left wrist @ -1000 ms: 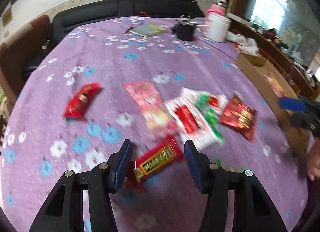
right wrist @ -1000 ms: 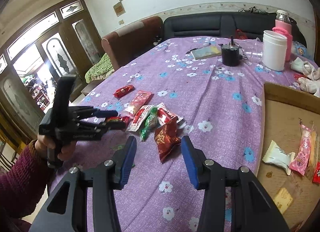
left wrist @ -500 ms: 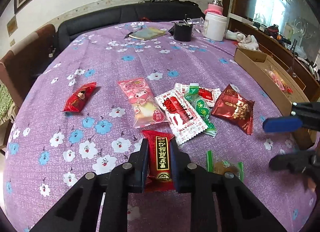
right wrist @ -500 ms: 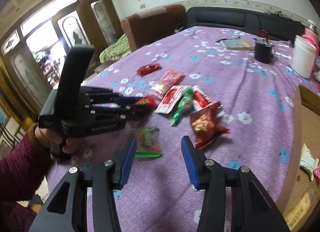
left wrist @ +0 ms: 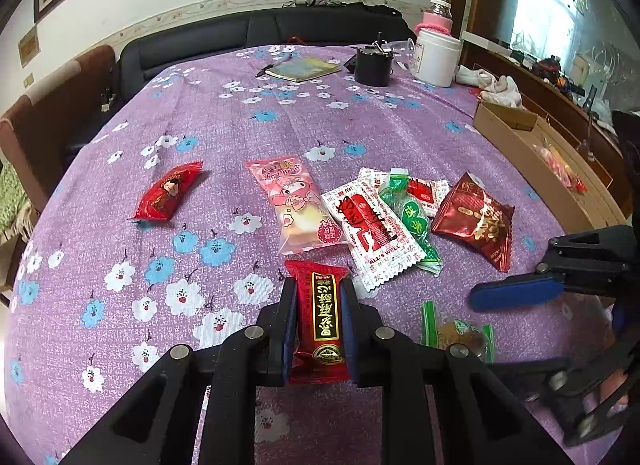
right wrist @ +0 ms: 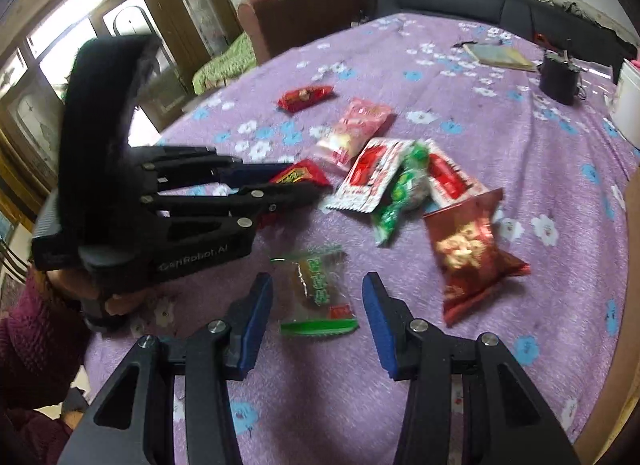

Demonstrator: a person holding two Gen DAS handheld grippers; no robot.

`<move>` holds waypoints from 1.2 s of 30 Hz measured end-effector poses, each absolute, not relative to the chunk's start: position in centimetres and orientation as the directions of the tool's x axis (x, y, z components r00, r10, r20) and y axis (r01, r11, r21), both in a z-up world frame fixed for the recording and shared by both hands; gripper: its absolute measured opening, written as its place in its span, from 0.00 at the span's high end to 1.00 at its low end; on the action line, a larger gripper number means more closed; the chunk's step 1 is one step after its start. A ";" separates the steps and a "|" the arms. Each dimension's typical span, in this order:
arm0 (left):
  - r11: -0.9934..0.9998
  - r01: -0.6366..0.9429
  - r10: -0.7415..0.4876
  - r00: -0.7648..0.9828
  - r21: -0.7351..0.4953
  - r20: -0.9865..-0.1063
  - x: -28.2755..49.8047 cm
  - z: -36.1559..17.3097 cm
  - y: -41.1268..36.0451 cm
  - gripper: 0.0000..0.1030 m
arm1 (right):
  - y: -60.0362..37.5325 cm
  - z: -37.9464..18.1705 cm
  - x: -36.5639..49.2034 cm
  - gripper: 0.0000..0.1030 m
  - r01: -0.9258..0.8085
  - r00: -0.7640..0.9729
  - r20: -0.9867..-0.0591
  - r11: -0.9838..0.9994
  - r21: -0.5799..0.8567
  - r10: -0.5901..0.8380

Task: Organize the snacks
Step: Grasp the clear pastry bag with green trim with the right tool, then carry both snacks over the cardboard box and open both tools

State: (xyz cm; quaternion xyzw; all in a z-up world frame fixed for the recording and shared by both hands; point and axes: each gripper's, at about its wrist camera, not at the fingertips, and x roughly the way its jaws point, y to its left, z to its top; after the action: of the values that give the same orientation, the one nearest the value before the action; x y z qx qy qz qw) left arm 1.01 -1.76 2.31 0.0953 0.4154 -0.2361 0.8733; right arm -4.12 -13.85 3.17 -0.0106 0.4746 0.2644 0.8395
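Now red snack bar, black-gold label, glossy wrapper

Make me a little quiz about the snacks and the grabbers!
1. True or false: the left gripper is shut on a red bar.
2. Which snack lies between the right gripper's open jaws: A) pink packet, B) green-edged packet, C) red candy?
3. Fill in: the cardboard box stands on the ____ cloth.

Key: 1 true; 2 B; 3 purple.
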 end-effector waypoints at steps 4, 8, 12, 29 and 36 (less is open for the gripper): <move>0.872 0.490 -0.329 0.550 -0.022 -0.768 0.9 2.3 -1.9 0.81 | -12.7 3.0 -4.9 0.73 -0.460 0.463 -0.803 0.876 0.143 0.375; 0.873 0.487 -0.331 0.566 -0.018 -0.755 0.7 2.6 -1.8 0.81 | -13.5 3.3 -5.6 0.78 -0.457 0.488 -0.785 0.878 0.143 0.382; 0.864 0.497 -0.405 0.585 -0.084 -0.702 0.2 4.1 -0.9 0.81 | -16.7 5.2 -5.4 0.78 -0.411 0.539 -0.717 0.881 0.233 0.441; 0.883 0.453 -0.415 0.636 -0.121 -0.650 -0.5 7.0 -1.6 0.81 | -24.7 8.8 -5.0 0.78 -0.265 0.680 -0.582 0.890 0.371 0.445; 0.850 0.509 -0.469 0.619 -0.134 -0.630 -1.2 9.2 -6.0 0.81 | -27.7 9.2 -4.8 0.78 -0.174 0.715 -0.572 0.894 0.413 0.403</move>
State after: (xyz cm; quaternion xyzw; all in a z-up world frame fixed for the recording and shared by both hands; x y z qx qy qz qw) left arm -1.22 -6.04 9.15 0.0288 0.3418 -0.2719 0.8991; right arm -4.84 -27.67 9.25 0.1669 0.3427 0.1583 0.9108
